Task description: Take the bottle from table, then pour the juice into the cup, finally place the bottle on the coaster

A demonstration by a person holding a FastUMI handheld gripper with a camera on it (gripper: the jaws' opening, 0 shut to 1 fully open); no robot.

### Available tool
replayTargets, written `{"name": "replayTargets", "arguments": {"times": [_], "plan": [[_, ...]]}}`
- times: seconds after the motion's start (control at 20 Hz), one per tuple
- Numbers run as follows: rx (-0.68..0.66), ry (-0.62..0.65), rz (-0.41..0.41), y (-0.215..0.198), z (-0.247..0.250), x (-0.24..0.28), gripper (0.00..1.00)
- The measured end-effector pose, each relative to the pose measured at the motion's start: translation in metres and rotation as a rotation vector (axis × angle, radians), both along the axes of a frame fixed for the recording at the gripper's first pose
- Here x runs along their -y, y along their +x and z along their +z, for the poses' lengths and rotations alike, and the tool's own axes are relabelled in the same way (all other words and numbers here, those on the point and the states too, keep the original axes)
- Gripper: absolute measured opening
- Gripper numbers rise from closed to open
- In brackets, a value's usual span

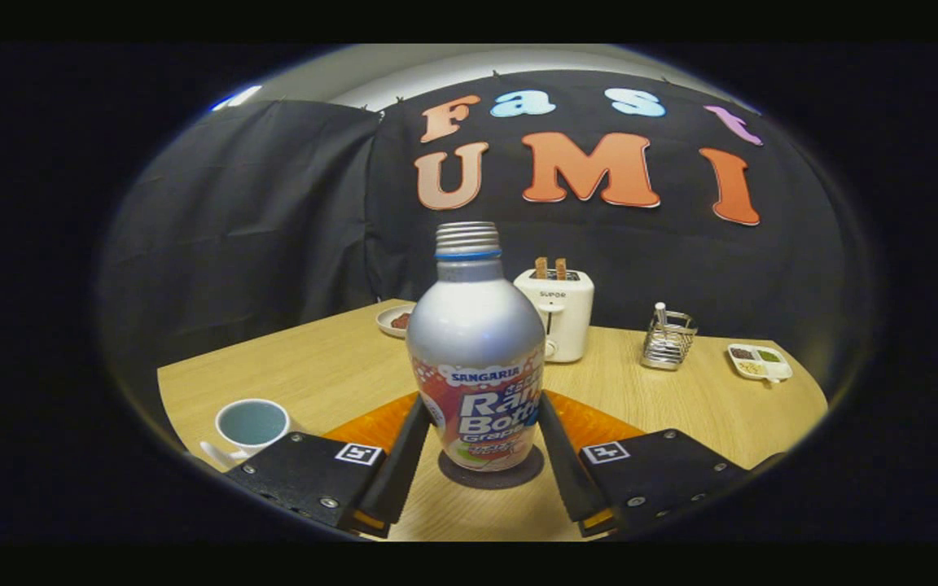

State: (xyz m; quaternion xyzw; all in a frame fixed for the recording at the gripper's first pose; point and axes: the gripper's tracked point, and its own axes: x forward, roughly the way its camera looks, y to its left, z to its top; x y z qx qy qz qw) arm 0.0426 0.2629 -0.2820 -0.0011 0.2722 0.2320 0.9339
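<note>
While I hold the gripper (477, 423) level over the light wooden table (314, 366), its two fingers press on either side of the silver uncapped aluminium bottle with a colourful label (475, 350). The bottle stands upright on a dark round coaster (492, 474), between the fingers. A white mug with a blue inside (251, 427) sits beside my left finger.

My 1 camera rides on my gripper (477, 423), low over the table (681, 407), facing forward along its 2 fingers, close up to the bottle (475, 358), booth wall behind.
</note>
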Motion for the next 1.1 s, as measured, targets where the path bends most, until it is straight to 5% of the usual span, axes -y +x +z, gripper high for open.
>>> {"name": "replayTargets", "arguments": {"times": [0.85,1.1], "plan": [[-0.09,0.034,-0.045,-0.004,-0.041,0.002,0.75],[-0.101,0.065,-0.085,-0.002,-0.027,0.007,0.87]]}}
